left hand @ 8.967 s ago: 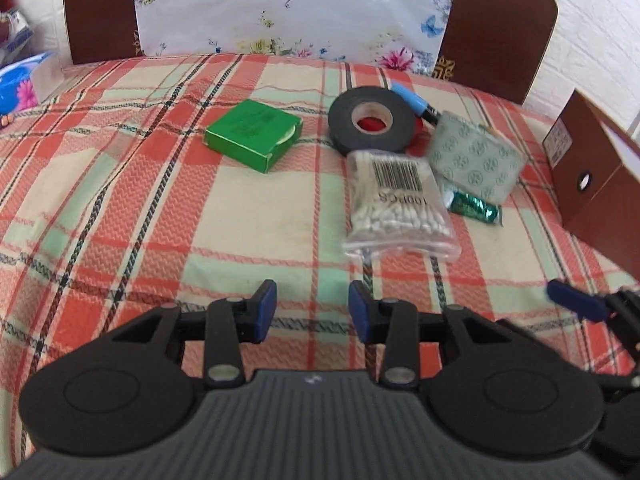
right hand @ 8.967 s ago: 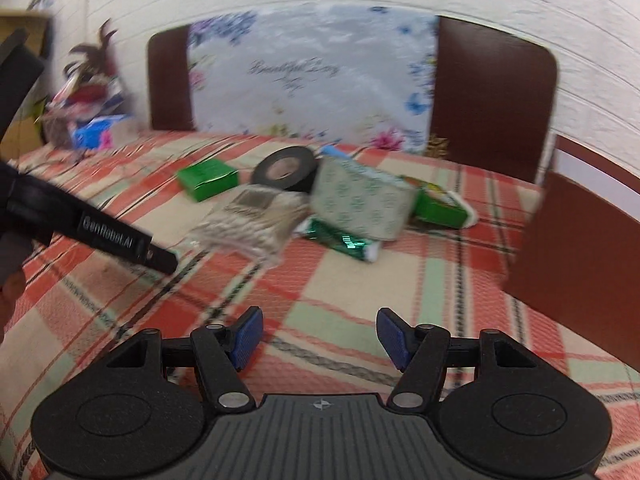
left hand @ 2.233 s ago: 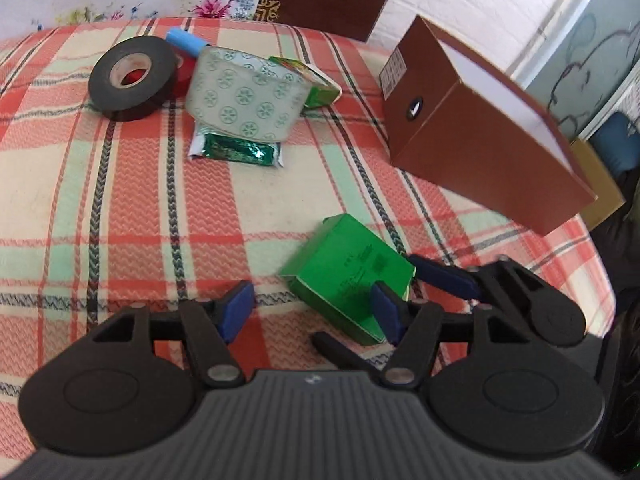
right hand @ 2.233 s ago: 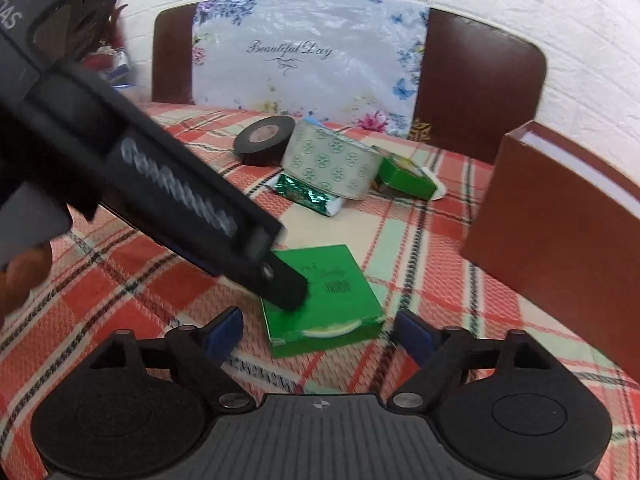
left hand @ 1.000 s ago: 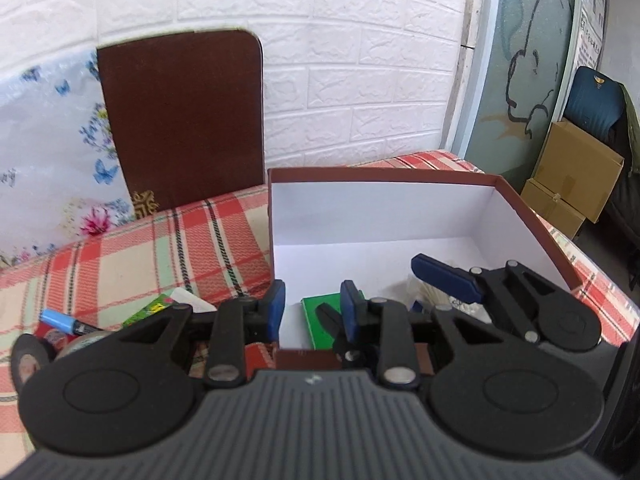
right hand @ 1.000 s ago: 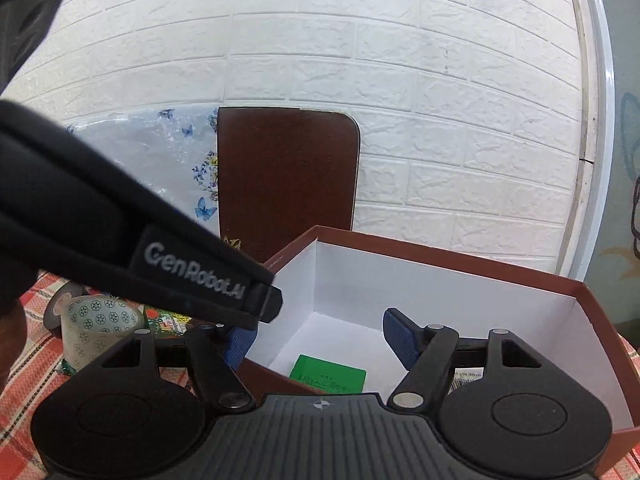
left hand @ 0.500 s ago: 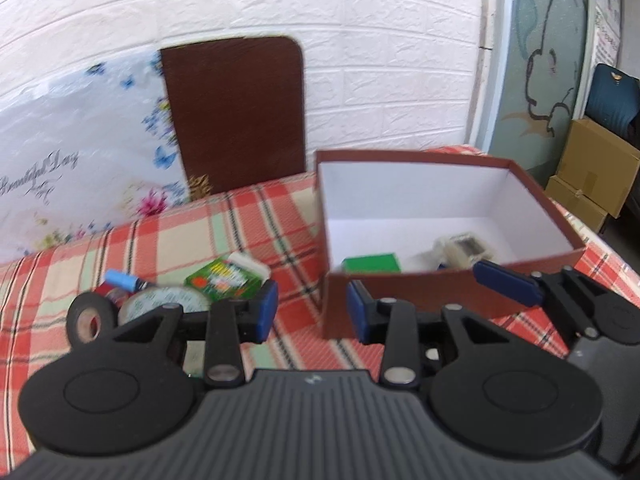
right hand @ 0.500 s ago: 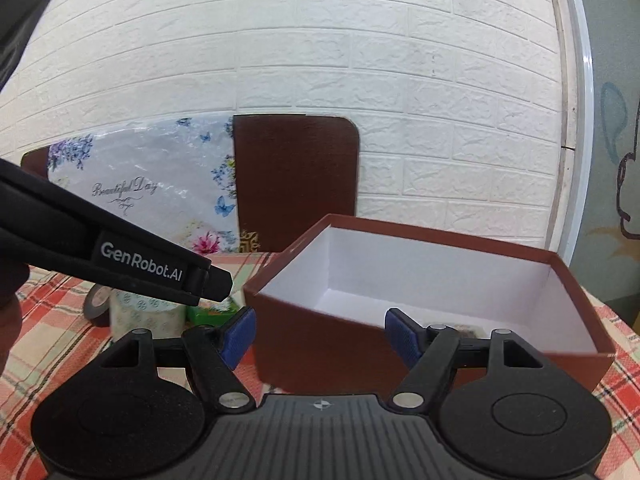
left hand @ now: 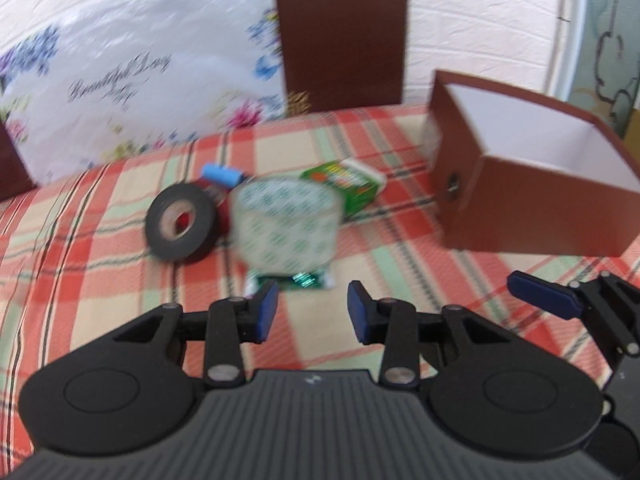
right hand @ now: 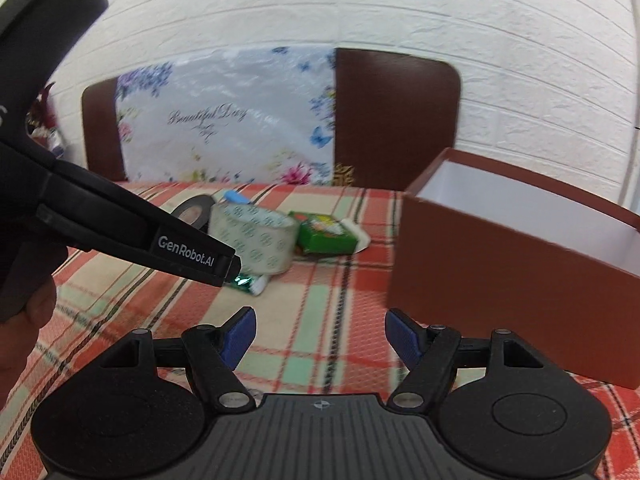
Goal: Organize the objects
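My left gripper (left hand: 313, 310) is open and empty, above the checked tablecloth in front of a patterned tape roll (left hand: 286, 229). A green foil packet (left hand: 298, 280) lies under the roll's near edge. A black tape roll (left hand: 182, 227), a blue-capped pen (left hand: 222, 175) and a green carton (left hand: 346, 186) lie around it. The open brown box (left hand: 532, 200) stands to the right; its contents are hidden. My right gripper (right hand: 320, 338) is open and empty, left of the box (right hand: 516, 280). The patterned roll (right hand: 260, 242) and green carton (right hand: 326, 236) lie ahead of it.
The left gripper's body (right hand: 120, 228) crosses the right wrist view on the left. A brown chair back (left hand: 340, 36) and a flowered plastic sheet (left hand: 132, 84) stand behind the table. The right gripper's finger (left hand: 540, 292) shows at the left wrist view's right edge.
Both grippers have swung left and back from the box toward the pile of tape rolls. The box now sits to the right. Both stay open and empty.
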`<act>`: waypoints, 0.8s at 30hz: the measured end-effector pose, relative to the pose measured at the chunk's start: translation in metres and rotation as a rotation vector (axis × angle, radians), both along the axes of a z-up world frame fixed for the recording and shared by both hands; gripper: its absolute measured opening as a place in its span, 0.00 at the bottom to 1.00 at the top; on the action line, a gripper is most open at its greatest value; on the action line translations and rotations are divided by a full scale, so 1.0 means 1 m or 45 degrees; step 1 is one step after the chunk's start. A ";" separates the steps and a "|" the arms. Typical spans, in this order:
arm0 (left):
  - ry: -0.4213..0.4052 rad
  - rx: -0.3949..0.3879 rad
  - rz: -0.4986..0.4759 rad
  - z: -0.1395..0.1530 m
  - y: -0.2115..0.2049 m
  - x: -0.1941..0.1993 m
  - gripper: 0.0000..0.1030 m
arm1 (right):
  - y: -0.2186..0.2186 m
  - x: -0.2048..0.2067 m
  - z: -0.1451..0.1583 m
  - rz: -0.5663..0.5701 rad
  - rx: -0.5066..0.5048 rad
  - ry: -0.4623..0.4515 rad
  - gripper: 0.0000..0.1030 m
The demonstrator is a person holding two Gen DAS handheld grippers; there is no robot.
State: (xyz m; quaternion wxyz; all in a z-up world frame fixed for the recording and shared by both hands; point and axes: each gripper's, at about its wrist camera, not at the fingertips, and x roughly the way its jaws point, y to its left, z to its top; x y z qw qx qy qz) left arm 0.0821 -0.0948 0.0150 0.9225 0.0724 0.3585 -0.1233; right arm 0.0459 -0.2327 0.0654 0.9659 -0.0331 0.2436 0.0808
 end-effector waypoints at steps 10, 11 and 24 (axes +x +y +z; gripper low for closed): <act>0.038 0.001 0.156 -0.029 0.056 0.017 0.42 | 0.029 0.021 -0.006 0.083 -0.049 0.073 0.68; 0.044 -0.004 0.177 -0.032 0.063 0.019 0.42 | 0.033 0.024 -0.006 0.086 -0.055 0.075 0.68; -0.186 -0.099 0.284 -0.062 0.115 0.010 0.69 | 0.039 0.102 0.007 0.097 0.135 0.085 0.87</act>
